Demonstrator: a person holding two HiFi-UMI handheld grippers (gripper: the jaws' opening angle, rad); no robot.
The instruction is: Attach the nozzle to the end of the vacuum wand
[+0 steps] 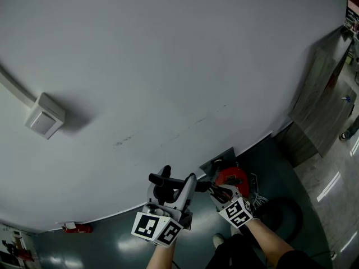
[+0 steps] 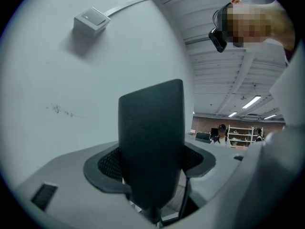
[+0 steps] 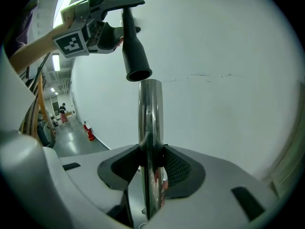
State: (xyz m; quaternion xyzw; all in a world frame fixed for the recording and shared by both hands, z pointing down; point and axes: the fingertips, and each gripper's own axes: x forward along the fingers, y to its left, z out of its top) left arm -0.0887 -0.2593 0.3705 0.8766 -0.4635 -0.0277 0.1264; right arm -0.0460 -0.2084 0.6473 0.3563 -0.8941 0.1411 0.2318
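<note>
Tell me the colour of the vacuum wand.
Shiny chrome-silver metal vacuum wand, best in the right gripper view.

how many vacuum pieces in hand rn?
2. Black nozzle clamped in the left gripper, metal wand clamped in the right gripper; nozzle mouth near the wand's end, not joined.

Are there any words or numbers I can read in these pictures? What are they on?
No words or numbers can be read anywhere.
marker cube: only black-and-white square patterns, no letters.
wall box: blank.
far shelves: anything on them is too small to read.
</note>
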